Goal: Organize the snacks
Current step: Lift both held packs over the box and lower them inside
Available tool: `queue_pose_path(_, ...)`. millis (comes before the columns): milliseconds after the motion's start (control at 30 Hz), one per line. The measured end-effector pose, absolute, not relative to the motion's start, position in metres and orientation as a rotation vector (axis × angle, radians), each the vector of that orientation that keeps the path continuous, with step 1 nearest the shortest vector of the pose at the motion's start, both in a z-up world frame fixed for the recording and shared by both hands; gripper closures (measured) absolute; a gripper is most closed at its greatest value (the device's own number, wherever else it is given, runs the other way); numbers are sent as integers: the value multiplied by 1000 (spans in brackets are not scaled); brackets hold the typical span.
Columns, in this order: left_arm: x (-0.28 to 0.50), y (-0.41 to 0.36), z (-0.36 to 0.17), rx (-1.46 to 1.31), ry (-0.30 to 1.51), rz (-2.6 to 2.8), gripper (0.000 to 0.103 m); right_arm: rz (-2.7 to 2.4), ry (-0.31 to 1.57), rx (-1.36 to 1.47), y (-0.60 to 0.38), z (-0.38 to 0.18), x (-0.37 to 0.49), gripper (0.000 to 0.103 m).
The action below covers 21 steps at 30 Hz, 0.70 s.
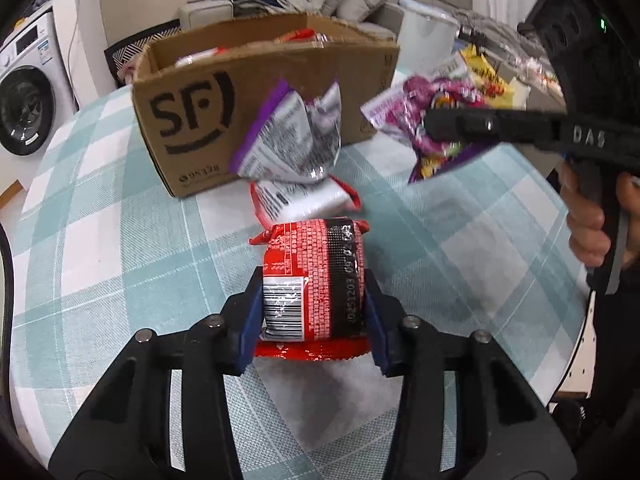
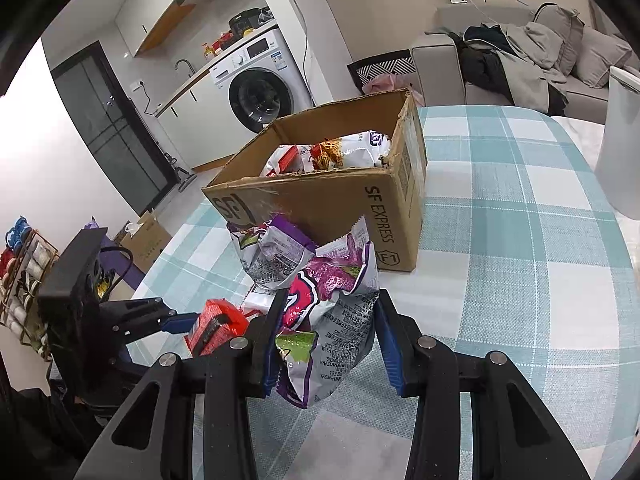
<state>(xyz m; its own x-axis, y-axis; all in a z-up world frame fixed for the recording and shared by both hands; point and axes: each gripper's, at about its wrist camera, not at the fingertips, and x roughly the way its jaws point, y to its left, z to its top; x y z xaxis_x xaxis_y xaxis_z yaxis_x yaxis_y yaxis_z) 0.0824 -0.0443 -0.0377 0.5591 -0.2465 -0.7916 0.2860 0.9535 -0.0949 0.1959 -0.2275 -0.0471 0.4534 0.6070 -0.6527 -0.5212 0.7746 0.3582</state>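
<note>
My left gripper (image 1: 314,304) is shut on a red snack packet (image 1: 316,280) with a barcode, on the checked tablecloth; it also shows in the right wrist view (image 2: 214,324). My right gripper (image 2: 326,338) is shut on a purple and silver snack bag (image 2: 332,320), held above the table; in the left wrist view the bag (image 1: 404,116) hangs from the right gripper (image 1: 444,126). An open SF cardboard box (image 1: 192,116) (image 2: 320,204) holds several snack bags. Another purple bag (image 1: 292,140) (image 2: 272,252) leans against the box, with a red and white packet (image 1: 304,198) below it.
The table (image 2: 520,240) has a teal and white checked cloth. A white container (image 2: 620,152) stands at the table's right. More snacks (image 1: 488,76) lie at the far right. A washing machine (image 2: 260,88) and a sofa (image 2: 540,52) are beyond the table.
</note>
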Motion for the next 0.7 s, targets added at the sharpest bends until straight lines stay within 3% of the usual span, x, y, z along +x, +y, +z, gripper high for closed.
queue_pose_path(700,76,-2,44,-80,707,-230,61,702,708,217,-242,-9,181,62)
